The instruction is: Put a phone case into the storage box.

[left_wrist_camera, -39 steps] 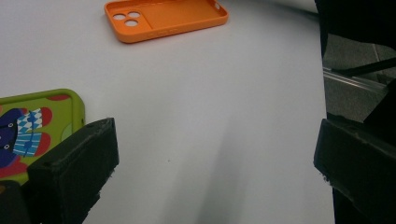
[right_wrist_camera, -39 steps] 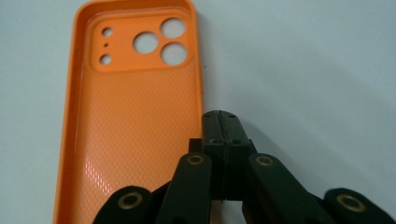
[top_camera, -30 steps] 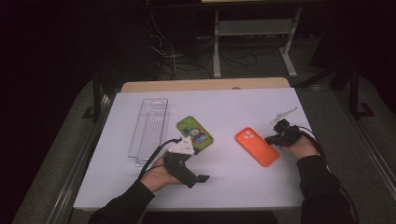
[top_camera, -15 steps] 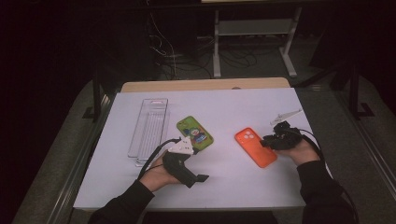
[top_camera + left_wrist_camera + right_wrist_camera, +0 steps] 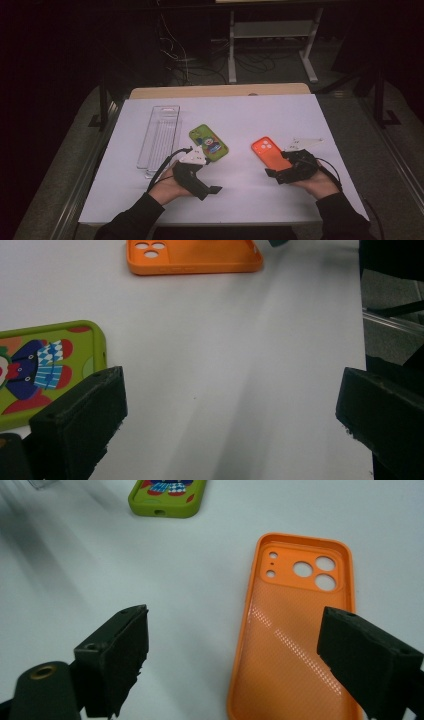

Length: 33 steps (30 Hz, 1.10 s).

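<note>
At the right gripper (image 5: 280, 172): jaws wide, empty, orange phone case (image 5: 270, 152) just ahead.
High view: left gripper (image 5: 202, 187) has bare white table (image 5: 240, 120) ahead, green phone case (image 5: 208, 143) and clear tray (image 5: 159, 135) nearby. Left gripper view: jaws wide, empty, green case cut off left. Right gripper view: orange case lies open side up, running under the right jaw, bottom end cut off.

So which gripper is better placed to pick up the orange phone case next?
Probably the right. The right gripper hangs open directly at the orange phone case, with one jaw already over its edge. The left gripper, also open, faces bare table, with the green phone case beside one jaw.
</note>
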Tool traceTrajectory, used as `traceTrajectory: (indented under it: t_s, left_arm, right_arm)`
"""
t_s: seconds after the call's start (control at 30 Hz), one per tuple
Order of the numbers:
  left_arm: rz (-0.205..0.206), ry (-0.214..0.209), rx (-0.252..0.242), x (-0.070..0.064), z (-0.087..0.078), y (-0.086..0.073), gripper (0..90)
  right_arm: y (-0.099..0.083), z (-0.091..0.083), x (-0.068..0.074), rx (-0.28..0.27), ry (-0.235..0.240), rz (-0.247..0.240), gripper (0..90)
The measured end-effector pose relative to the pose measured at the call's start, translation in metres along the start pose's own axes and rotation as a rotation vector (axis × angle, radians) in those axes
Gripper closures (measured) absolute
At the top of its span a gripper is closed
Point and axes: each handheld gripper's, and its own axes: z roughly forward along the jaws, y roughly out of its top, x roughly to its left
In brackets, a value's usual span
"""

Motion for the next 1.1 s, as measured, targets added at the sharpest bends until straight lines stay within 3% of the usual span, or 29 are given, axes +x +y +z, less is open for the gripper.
traceTrajectory:
  t_s: [0.13,0.37,0.8,0.93,1.1]
  left_arm:
    - [0.0,0.0,0.007,0.001,-0.001,-0.001,0.0]
    - [-0.005,0.002,0.007,0.001,0.0,-0.003,0.0]
    - [-0.019,0.005,0.0,0.005,-0.004,-0.006,0.0]
    - [-0.018,0.002,-0.002,0.005,-0.004,-0.006,0.0]
    - [-0.009,0.002,0.005,0.005,-0.005,-0.006,0.0]
  right_arm:
    - [-0.007,0.005,0.01,-0.007,0.001,-0.018,0.4]
    - [-0.014,0.009,0.022,-0.011,0.008,-0.038,0.0]
    - [-0.006,0.005,0.023,-0.001,0.023,-0.024,0.0]
    - [0.003,0.003,0.024,0.036,0.001,-0.017,0.0]
    - [0.014,0.001,0.019,0.033,-0.018,-0.01,0.0]
